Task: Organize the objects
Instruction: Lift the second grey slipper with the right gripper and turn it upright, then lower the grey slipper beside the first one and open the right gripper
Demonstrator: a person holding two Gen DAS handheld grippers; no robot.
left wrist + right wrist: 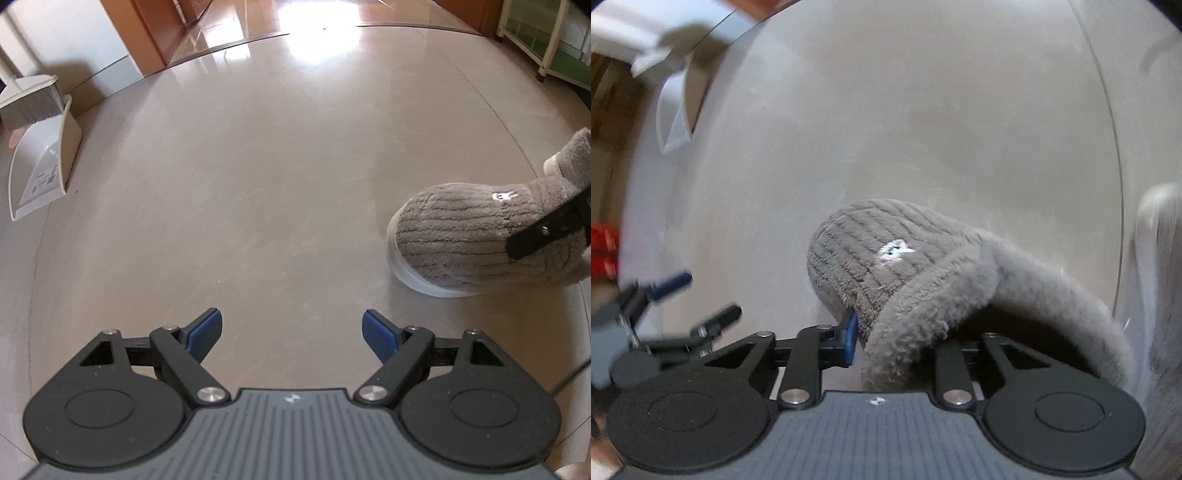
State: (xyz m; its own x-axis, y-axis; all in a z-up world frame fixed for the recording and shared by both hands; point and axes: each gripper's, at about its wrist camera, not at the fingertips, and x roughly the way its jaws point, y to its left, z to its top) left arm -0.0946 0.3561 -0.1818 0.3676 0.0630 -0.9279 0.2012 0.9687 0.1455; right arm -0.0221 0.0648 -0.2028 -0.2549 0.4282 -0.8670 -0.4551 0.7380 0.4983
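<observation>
While the left gripper (292,334) hangs over bare floor with its blue pads (205,332) spread wide and nothing between them, the right gripper (886,332) is the one actually doing something. It's clamped on the fuzzy collar of a gray slipper (886,258): one blue pad (850,334) presses against the outside of the ribbed upper, and the other finger goes down inside the foot opening, where the fleece hides its tip. So it's pinching the slipper's rim, jaws pulled in close around the fabric.

From the left wrist view the same slipper (461,236) sits off to the right and ahead of the open claw, well apart from it, white sole down on the beige tile floor (258,166). You can see a black finger of the right gripper (546,230) lying across its back half. There's a little white embroidered patch on top of the toe.

A second gray slipper (570,155) pokes in just behind the first one at the right edge; in the right wrist view it's only a blurry gray shape (1160,258) on the far right.

Way over on the left there's a white dustpan (44,166) leaning on the floor with a brush (31,101) above it, near the wall. A light-framed shelf thing (546,37) stands at the top right corner. The right wrist picture is pretty smeared along its left side, so I can't make out much there besides the left gripper (690,295).
</observation>
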